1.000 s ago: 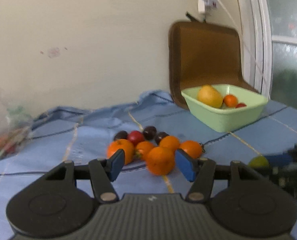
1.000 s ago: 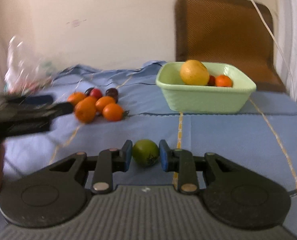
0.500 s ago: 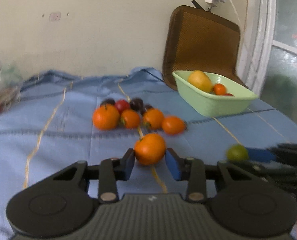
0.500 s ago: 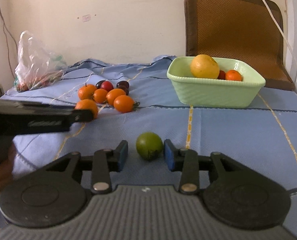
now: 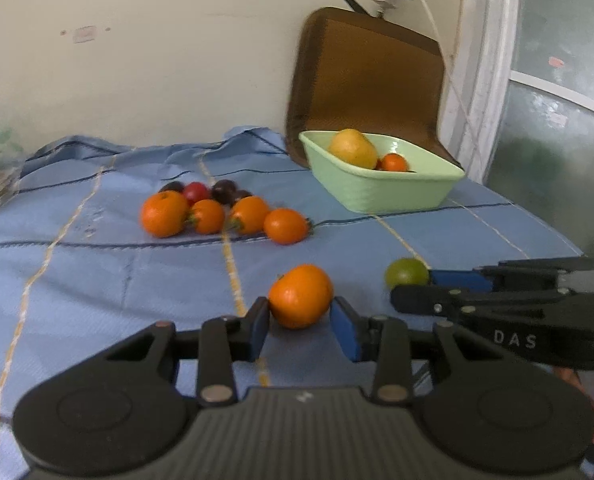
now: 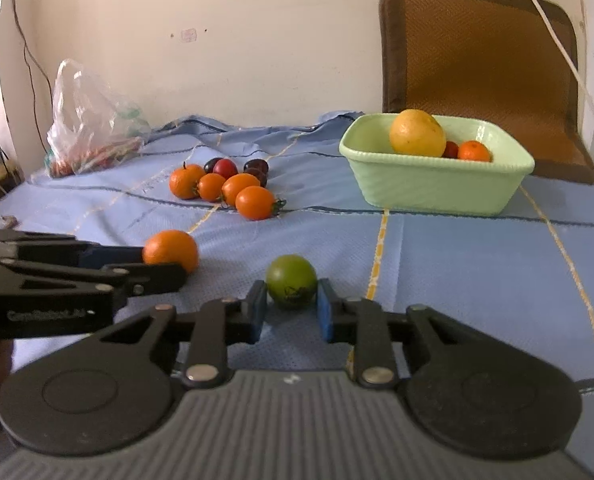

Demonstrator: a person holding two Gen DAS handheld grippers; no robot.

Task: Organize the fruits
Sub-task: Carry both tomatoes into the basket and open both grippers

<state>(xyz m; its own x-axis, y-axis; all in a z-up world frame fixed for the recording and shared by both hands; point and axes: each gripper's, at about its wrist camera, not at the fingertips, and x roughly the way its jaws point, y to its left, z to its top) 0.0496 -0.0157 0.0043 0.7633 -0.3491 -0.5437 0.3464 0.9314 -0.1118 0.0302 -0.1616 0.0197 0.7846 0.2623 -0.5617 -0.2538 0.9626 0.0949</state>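
Looks like mid-pickup: left hand-held gripper point(image 5: 300, 326) clamped on an orange point(image 5: 300, 295), right hand-held gripper point(image 6: 290, 311) hugging the green fruit point(image 6: 291, 281) on the bed, next both probably go into the green bowl point(image 6: 429, 190).

wall: cream plaster wall point(image 6: 257, 20), faintly marked, at 12 o'clock
chair: brown woven chair back point(image 6: 477, 44) at 1 o'clock
window: frosted glass window point(image 5: 557, 92) with white frame at 3 o'clock
cloth: blue striped tablecloth point(image 6: 477, 264), rumpled at the far edge
light: soft daylight
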